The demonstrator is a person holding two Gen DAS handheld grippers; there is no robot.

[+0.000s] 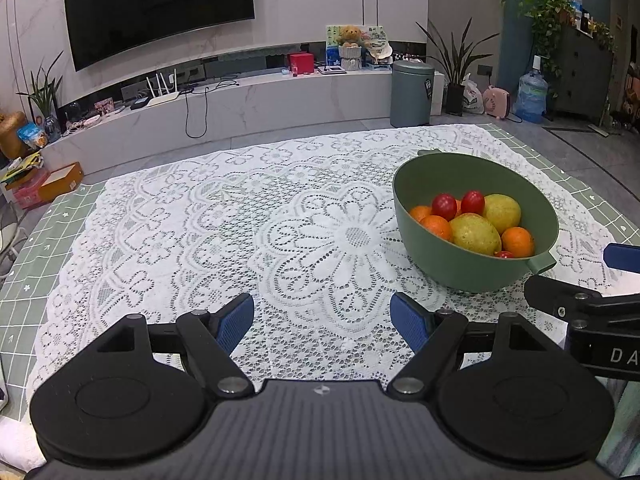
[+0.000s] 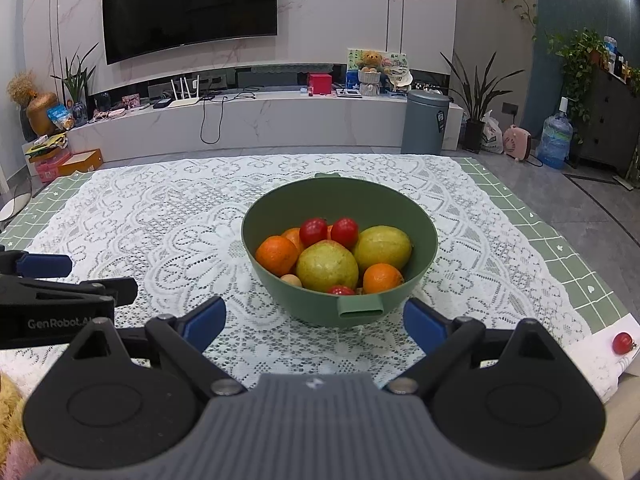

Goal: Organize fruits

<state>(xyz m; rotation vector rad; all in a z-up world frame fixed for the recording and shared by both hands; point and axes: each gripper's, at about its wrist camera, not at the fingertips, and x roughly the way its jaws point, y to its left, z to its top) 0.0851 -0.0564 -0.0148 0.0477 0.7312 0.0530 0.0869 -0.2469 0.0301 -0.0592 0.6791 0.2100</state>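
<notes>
lace-covered desk (image 2: 160,216): green bowl (image 2: 416,276) of fruit at 12 o'clock of right tongs (image 2: 315,322); left tongs (image 1: 322,322) and right both wide open, empty.

Pretty even indoor light, slightly cool and dim-ish. Strong fisheye bend: the TV (image 1: 160,12) and walls curve hard toward the edges around it. Faint glare on the fruit, soft shadow under the bowl (image 2: 340,304), everything reasonably sharp.

Round green plastic bowl (image 2: 420,248) looks matt and smooth, white lace cloth (image 1: 200,216) is holey and textured, small red tomatoes (image 2: 314,231) glossy, blue claw pads (image 1: 236,326) ribbed.
</notes>
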